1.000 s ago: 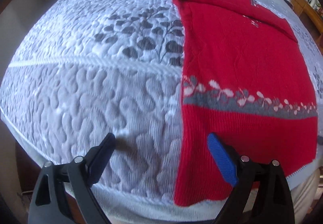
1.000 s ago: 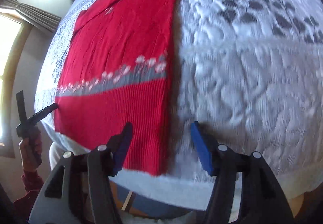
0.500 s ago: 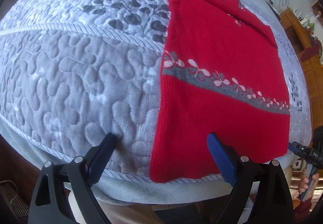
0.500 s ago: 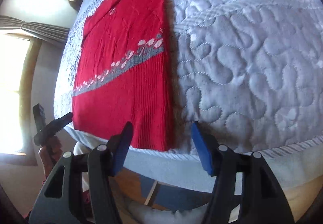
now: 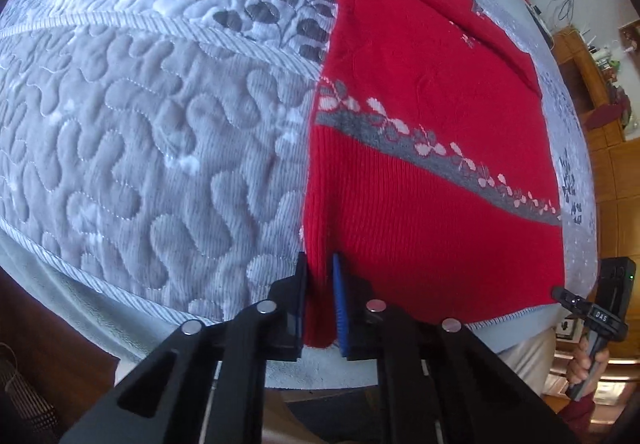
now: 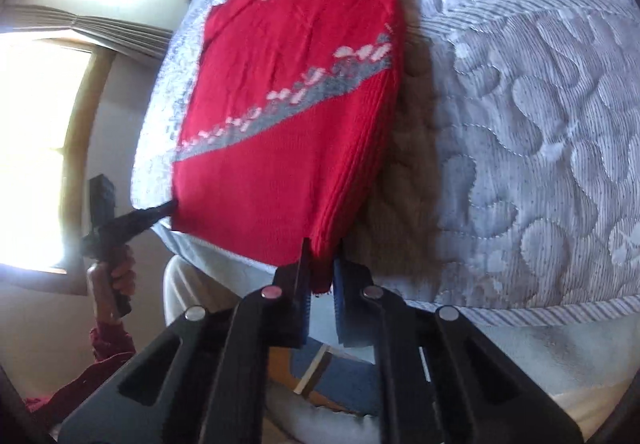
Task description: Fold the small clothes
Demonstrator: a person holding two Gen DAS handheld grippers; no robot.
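Note:
A red knitted sweater (image 5: 420, 123) with a grey and white flower band lies flat on the quilted bed. My left gripper (image 5: 320, 264) is at its near left hem corner. Its jaws are closing, and the red fabric is pinched between the black and blue pads. My right gripper (image 6: 322, 248) grips the near right hem corner of the sweater (image 6: 288, 83). Those jaws are closing on the cloth too, and that edge is raised a little off the quilt. Each wrist view shows the other gripper at the far hem corner: the right one (image 5: 592, 308), the left one (image 6: 132, 219).
The grey quilt (image 5: 160, 123) with a leaf print covers the bed, and its near edge runs just under the grippers. Wooden furniture (image 5: 600, 91) stands at the right. A bright window and a curtain (image 6: 120, 31) are at the left. A person's hand (image 6: 116, 280) in a dark red sleeve holds the left gripper.
Both grippers have gone from wide open to shut on the sweater's near hem corners. The right corner has lifted slightly off the quilt.

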